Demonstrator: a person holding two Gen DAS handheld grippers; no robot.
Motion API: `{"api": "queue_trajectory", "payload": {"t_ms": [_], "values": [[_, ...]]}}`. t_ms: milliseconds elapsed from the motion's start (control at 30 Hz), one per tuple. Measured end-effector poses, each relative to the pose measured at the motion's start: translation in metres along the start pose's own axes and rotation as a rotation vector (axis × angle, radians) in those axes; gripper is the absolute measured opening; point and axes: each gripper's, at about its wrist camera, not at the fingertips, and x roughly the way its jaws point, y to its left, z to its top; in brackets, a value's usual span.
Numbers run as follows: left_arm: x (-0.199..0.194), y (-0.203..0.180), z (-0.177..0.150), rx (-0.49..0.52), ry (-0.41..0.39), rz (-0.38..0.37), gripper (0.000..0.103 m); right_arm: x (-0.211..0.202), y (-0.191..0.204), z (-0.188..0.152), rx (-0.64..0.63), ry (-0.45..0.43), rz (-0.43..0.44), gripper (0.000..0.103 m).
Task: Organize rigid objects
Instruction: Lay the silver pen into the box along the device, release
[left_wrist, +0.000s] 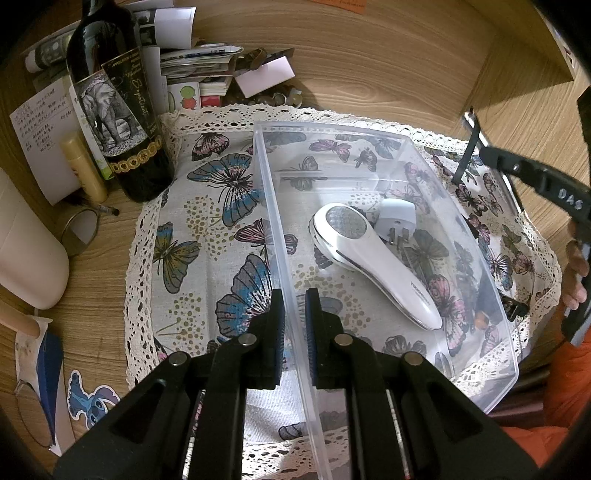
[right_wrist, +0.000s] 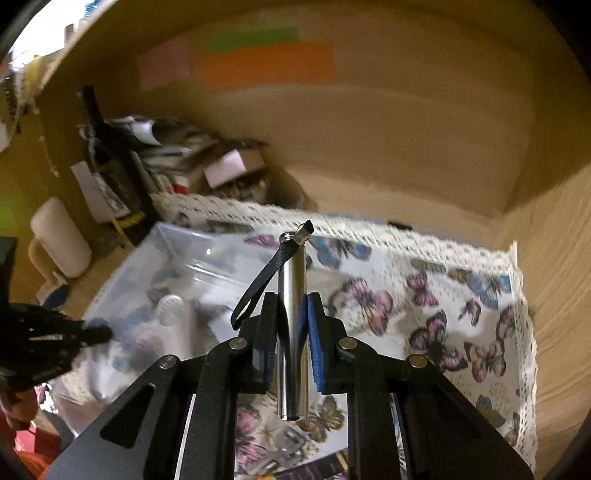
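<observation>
Right tool (right_wrist: 291, 325) is pinching a metal tube (right_wrist: 292, 332) above the cloth (right_wrist: 461, 295); left tool (left_wrist: 295, 314) is clamping the bin (left_wrist: 461, 229) wall. Next, I judge, it is carrying the tube left into the bin.

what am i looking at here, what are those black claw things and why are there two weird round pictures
No robot here: a person holds a two-finger gripper in each hand, and each has a wide-angle camera looking along its fingers, hence the two round pictures.

The left camera's picture shows the left gripper shut on the side wall of a clear plastic bin that sits on a butterfly-print cloth. Inside the bin lie a white handheld device and a white plug adapter. A dark wine bottle stands beside the cloth.

The right camera's picture shows the right gripper shut on a shiny metal cylinder with a black strap, held above the cloth. It is blurred, so the clutter behind is hard to identify.
</observation>
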Motion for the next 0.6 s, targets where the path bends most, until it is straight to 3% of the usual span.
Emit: {"api": "queue_trajectory", "payload": {"t_ms": [233, 600], "values": [[0.0, 0.0, 0.001, 0.0, 0.001, -0.001, 0.011, -0.001, 0.026, 0.005, -0.045, -0.006, 0.063, 0.014], [0.0, -0.001, 0.001, 0.001, 0.0, 0.0, 0.011, 0.033, 0.057, -0.007, -0.09, 0.086, 0.131, 0.014]]}}
